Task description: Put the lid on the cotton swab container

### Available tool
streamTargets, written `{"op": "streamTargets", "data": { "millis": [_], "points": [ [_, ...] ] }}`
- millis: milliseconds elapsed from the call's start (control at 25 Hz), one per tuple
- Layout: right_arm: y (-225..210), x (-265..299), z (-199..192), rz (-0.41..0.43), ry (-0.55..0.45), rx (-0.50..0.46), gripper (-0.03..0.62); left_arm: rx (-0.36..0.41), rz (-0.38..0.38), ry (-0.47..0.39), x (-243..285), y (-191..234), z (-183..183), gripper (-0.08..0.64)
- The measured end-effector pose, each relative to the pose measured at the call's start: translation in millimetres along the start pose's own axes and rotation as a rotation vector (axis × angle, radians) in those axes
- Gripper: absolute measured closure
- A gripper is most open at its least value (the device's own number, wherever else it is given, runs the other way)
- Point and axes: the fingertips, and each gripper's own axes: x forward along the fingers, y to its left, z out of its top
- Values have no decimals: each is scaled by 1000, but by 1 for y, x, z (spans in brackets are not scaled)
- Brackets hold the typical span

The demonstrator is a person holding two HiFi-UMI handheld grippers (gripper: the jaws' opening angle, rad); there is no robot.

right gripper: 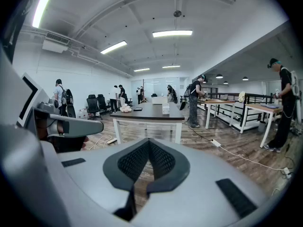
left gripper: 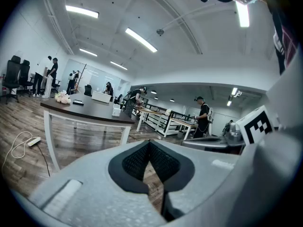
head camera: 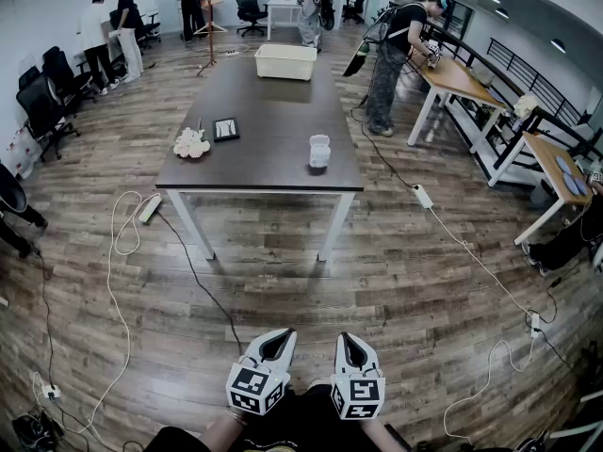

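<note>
A small white cotton swab container [head camera: 319, 151] stands near the front right of a long dark table [head camera: 268, 163], far ahead of me. It also shows small in the left gripper view as the container [left gripper: 116, 110] and in the right gripper view as the container [right gripper: 165, 109]. A flat dark square piece [head camera: 225, 129], possibly the lid, lies at the table's left. My left gripper [head camera: 285, 332] and right gripper [head camera: 346, 337] hang side by side over the wooden floor, well short of the table. Both are shut and empty, as the left gripper [left gripper: 149, 142] and right gripper [right gripper: 149, 141] show close up.
A white fluffy bunch [head camera: 191, 143] lies beside the dark piece, and a white bin [head camera: 285, 61] sits at the table's far end. Cables [head camera: 122, 252] and a power strip [head camera: 150, 207] lie on the floor left of the table. Several people stand at other desks.
</note>
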Motion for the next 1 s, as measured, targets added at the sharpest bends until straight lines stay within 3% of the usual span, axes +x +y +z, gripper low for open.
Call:
{"op": "streamTargets", "data": {
  "millis": [480,800,1000],
  "points": [
    [13,9,3,-6,-43,60,584,8,-27,17,-7,13,-8,552],
    [-8,26,11,22,-89,124,584,-5,-16,31,12,19,-5,552],
    [-29,58,15,69,-57,121,584,1,20,46,43,29,5,552]
  ]
}}
